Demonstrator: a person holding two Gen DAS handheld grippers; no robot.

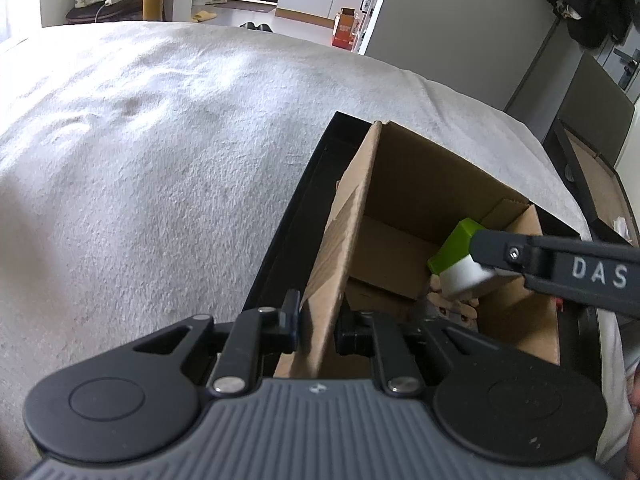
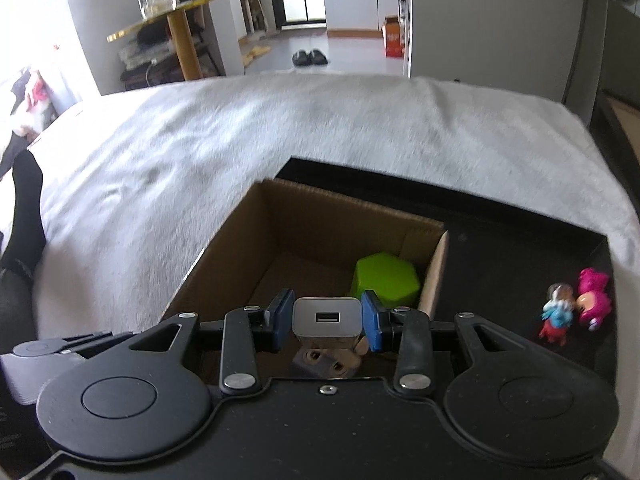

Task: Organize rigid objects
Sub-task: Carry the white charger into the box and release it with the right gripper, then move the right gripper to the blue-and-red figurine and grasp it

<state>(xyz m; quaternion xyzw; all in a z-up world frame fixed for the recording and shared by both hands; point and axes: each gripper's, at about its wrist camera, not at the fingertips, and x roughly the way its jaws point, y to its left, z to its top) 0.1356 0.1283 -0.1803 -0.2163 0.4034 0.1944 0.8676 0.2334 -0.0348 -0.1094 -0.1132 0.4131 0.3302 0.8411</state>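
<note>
An open cardboard box point(image 1: 400, 184) point(image 2: 340, 204) stands in a black tray point(image 1: 296, 208) point(image 2: 520, 248) on a white blanket. My left gripper point(image 1: 318, 326) is shut on the box's near left wall. My right gripper point(image 2: 327, 320) point(image 1: 480, 256) is shut on a white USB charger point(image 2: 326, 316) point(image 1: 466, 276) and hangs over the inside of the box. A green hexagonal block point(image 2: 386, 280) point(image 1: 452, 248) lies in the box just beyond the charger. Under the charger a tan toy figure point(image 2: 328, 356) point(image 1: 452, 304) lies on the box floor, partly hidden.
Two small figurines, one blue and red point(image 2: 556, 316) and one pink point(image 2: 594, 298), stand on the tray right of the box. The white blanket point(image 1: 160, 160) spreads left and beyond. A leg in a black sock point(image 2: 24, 208) lies at the far left.
</note>
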